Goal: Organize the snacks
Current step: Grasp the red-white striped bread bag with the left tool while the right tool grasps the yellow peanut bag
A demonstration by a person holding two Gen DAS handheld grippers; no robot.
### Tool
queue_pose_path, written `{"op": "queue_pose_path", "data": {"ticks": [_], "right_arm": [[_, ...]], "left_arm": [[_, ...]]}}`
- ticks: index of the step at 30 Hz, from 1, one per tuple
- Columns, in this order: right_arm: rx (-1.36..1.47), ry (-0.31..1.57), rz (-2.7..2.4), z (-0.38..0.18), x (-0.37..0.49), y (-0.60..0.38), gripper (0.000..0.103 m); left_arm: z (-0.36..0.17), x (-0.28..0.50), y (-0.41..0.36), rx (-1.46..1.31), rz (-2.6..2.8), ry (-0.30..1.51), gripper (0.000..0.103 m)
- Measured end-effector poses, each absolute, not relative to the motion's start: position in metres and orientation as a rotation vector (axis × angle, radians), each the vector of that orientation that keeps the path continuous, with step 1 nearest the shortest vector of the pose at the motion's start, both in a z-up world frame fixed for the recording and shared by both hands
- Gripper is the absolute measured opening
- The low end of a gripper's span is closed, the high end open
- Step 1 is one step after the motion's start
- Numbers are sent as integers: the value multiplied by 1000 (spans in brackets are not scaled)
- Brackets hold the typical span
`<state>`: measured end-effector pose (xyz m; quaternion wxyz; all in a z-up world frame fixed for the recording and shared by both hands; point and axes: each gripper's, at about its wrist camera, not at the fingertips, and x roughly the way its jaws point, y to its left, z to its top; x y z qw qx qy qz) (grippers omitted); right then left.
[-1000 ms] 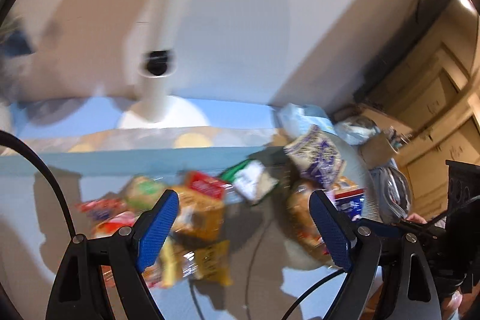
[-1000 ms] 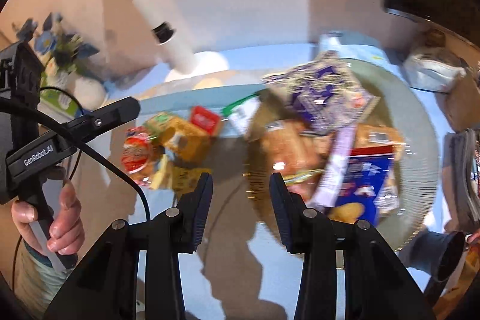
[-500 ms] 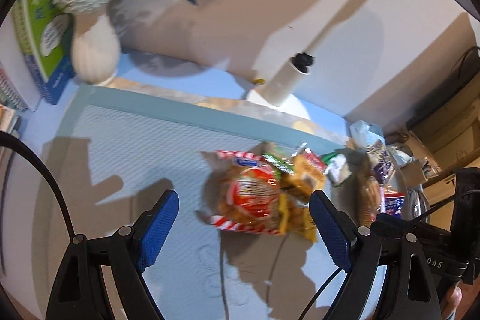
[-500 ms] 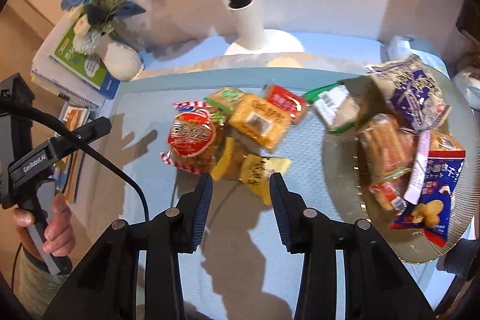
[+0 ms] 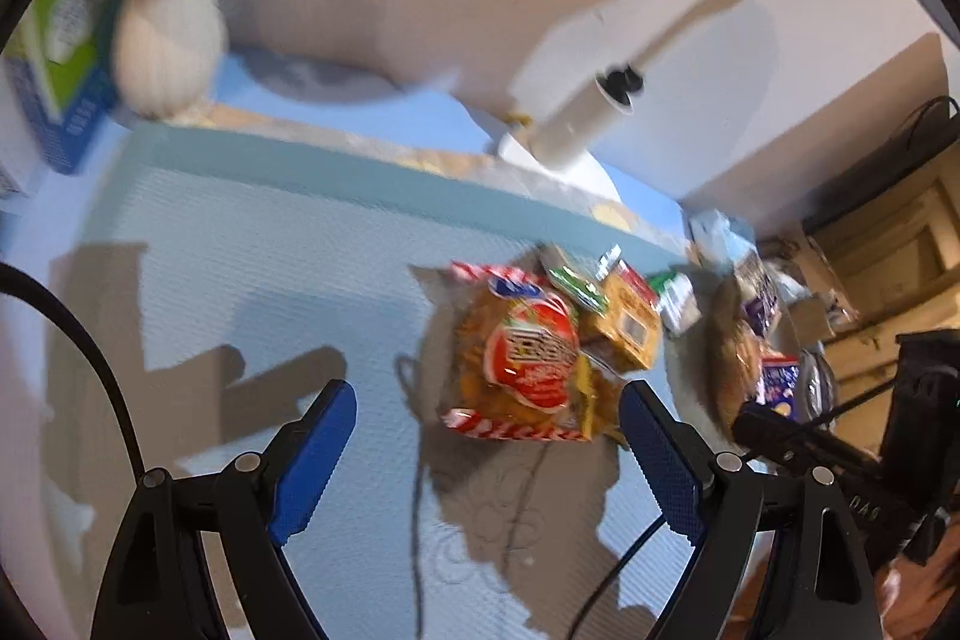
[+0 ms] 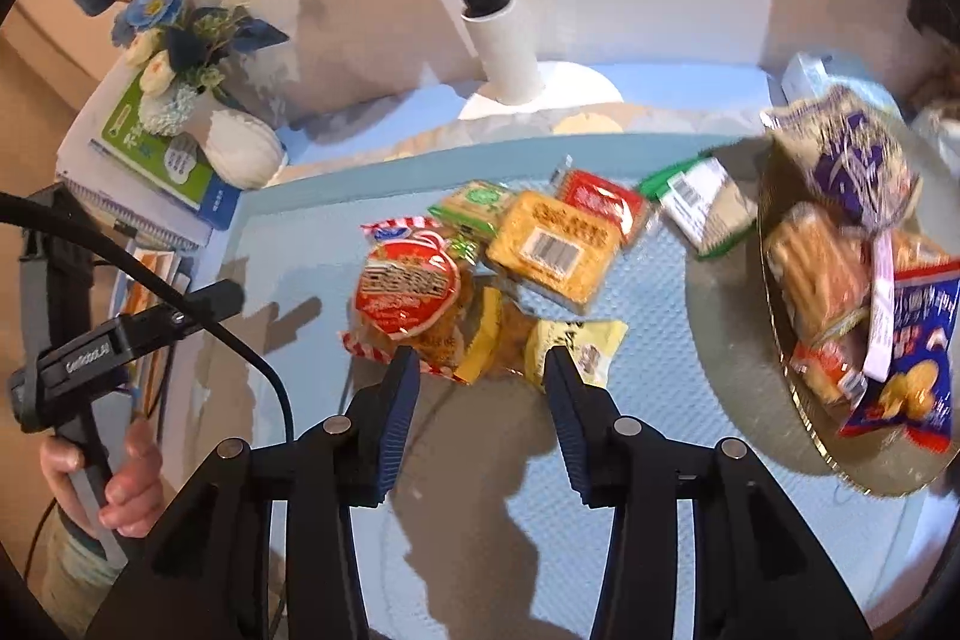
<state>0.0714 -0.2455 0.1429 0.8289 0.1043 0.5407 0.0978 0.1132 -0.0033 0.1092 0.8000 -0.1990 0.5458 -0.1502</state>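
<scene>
Pale blue textured matting covers the tabletop (image 6: 492, 550), which runs back to a cream wall where a white lamp post (image 6: 492, 16) rises from a round base. At the far left corner a white ribbed vase (image 6: 243, 154) of blue and cream flowers stands beside a green-covered book (image 6: 156, 148). A loose heap of snack packets lies mid-table: a red-labelled bag of fried snacks (image 6: 408, 292) at its left, a yellow packet with a barcode (image 6: 555, 250) touching it, a small red packet (image 6: 603, 202) and a green one (image 6: 480, 202) behind, and a pale yellow packet (image 6: 576, 343) at the near edge. To the right, a green-and-white packet (image 6: 702, 208) lies just beside a gold-rimmed plate (image 6: 798, 400) already piled with a purple-printed bag (image 6: 852, 160), a packet of biscuit sticks (image 6: 816, 268) and a blue cracker bag (image 6: 912, 352). The right gripper (image 6: 477, 364) hangs over the heap's near edge; its jaws have just been opening and stand apart, pressing on nothing. The left gripper (image 5: 486, 421) hovers with its jaws wide apart and empty, the red-labelled bag (image 5: 528, 352) seen beyond them. A hand (image 6: 114, 484) grips the left tool's handle.
</scene>
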Motion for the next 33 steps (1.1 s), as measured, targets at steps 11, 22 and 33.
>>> {"op": "queue_pose_path", "data": {"ticks": [11, 22, 33], "right_arm": [[328, 1182, 80, 91, 64, -279, 51], [362, 1266, 142, 56, 102, -272, 52], [221, 1303, 275, 69, 82, -229, 54]], "left_arm": [[57, 170, -87, -211, -393, 1294, 88], [32, 185, -86, -183, -385, 1341, 71], [33, 172, -24, -271, -291, 1345, 67]]}}
